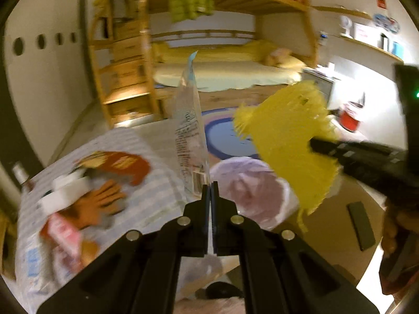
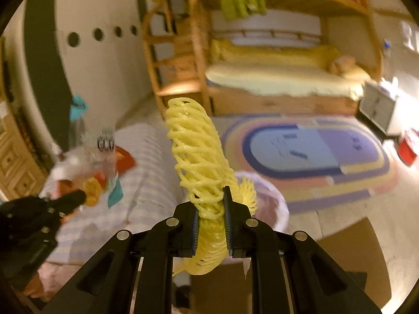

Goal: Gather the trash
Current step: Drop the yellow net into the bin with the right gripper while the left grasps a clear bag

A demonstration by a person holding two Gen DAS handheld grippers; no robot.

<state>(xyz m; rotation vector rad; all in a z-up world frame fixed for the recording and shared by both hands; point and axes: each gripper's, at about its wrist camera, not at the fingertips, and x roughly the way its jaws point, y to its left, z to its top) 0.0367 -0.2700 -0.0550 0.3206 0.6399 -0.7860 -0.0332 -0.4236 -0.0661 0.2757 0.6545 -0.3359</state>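
left hand-held gripper (image 1: 210, 191): clamped on clear wrapper (image 1: 189, 130), raised beside lined bin (image 1: 251, 191)
right hand-held gripper (image 2: 225, 209): pinching yellow foam net (image 2: 199, 157), lifted near bin for dropping

a wooden bunk bed (image 2: 282, 60) with yellow bedding stands behind an oval striped rug (image 2: 314, 154).

A clear wrapper (image 1: 189, 128) with dark print and a blue top corner is standing upright, its lower edge being pinched between closed jaws. A yellow foam net (image 2: 199, 157), an open mesh sleeve, is also standing upright with its lower part being squeezed between the other jaws; its frayed end is spreading out beside them. Both are hanging in the air, near each other, above a bin (image 1: 251, 191) lined with a pale bag.
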